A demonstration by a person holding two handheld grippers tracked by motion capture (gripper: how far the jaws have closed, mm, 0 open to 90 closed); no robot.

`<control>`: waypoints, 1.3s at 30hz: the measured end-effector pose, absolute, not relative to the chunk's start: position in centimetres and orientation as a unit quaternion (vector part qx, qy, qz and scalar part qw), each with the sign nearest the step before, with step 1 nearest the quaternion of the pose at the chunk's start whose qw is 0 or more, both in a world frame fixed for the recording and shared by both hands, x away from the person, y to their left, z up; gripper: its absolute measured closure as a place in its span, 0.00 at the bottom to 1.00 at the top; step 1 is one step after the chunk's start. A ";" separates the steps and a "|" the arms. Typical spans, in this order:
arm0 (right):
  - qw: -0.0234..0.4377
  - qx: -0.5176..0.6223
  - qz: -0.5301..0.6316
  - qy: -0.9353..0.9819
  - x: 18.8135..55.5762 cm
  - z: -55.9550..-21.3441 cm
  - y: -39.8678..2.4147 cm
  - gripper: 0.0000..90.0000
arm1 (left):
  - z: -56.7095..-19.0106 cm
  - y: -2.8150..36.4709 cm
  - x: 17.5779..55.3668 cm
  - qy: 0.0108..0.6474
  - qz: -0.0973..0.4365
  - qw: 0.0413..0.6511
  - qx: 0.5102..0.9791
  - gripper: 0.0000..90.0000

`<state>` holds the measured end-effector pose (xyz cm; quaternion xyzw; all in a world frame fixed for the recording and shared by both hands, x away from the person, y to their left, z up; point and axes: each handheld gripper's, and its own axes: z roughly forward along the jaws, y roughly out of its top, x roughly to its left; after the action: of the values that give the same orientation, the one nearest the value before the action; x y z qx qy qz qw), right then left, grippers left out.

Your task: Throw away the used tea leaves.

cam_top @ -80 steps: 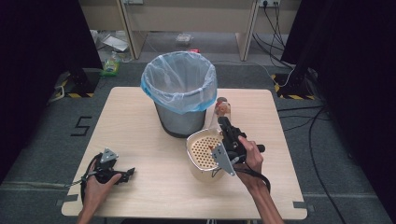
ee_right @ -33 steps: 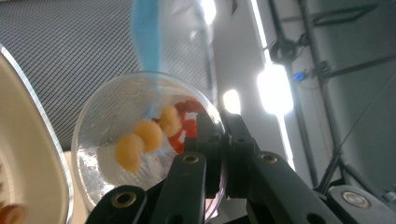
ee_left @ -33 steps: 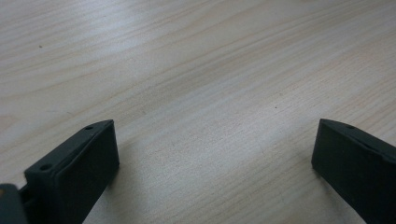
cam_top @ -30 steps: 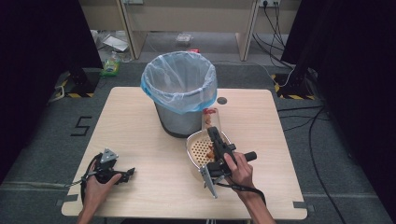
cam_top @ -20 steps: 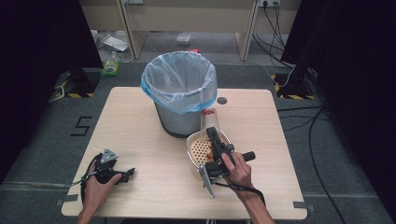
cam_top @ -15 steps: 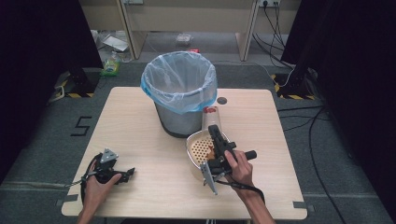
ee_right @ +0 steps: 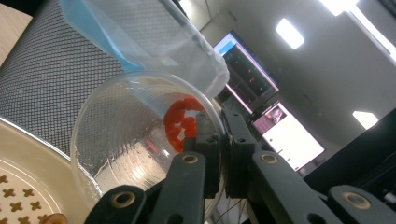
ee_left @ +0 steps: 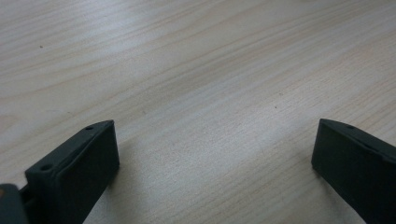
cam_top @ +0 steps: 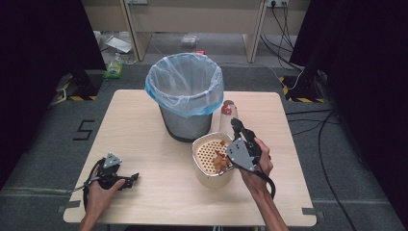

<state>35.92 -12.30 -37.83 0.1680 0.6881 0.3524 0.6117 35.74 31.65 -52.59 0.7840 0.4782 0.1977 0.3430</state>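
Plastic cup [ee_right: 140, 135], clear and with a red print on it, is what we see pinched by its rim in the right gripper, beside the bin near the middle of the table. Going from left to right in the high view, we first find the left gripper [cam_top: 126, 179] resting on the wooden table [cam_top: 144, 125] near its front left corner, in the person's left hand [cam_top: 98, 190]; in the left gripper view its two black jaws stand wide apart over bare wood, with nothing between them. Next comes the mesh waste bin [cam_top: 185, 103], lined with a pale blue bag, standing upright near the middle of the far half of the table. Just in front of it and to its right sits a cream strainer bowl [cam_top: 209, 161] with a perforated bottom and some brownish scraps lying in it. Right of the bowl we see the right gripper [cam_top: 236, 126] in the person's right hand [cam_top: 257, 166], pointing away from the person toward the bin. Its jaws are closed on the cup's rim, one inside and one outside the wall. In the right gripper view the cup lies tilted, its mouth toward the camera, with the bin's mesh wall just behind it and the bowl's rim below it at the left.
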 end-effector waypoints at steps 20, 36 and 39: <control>0.479 0.309 0.415 0.709 41.2 -33.8 -16.0 0.96 | -52.6 31.7 35.7 0.479 0.197 0.343 0.784 0.00; 0.491 0.298 0.424 0.700 44.4 -26.1 -14.8 0.96 | -52.6 31.7 35.8 0.479 0.197 0.343 0.783 0.00; 0.488 0.292 0.425 0.704 45.2 -24.6 -13.5 0.96 | -52.6 31.7 35.8 0.479 0.197 0.344 0.783 0.00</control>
<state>45.21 -13.45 -24.64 0.2922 0.7042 0.4249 0.4881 35.76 31.65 -52.61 0.7830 0.4793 0.1971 0.3438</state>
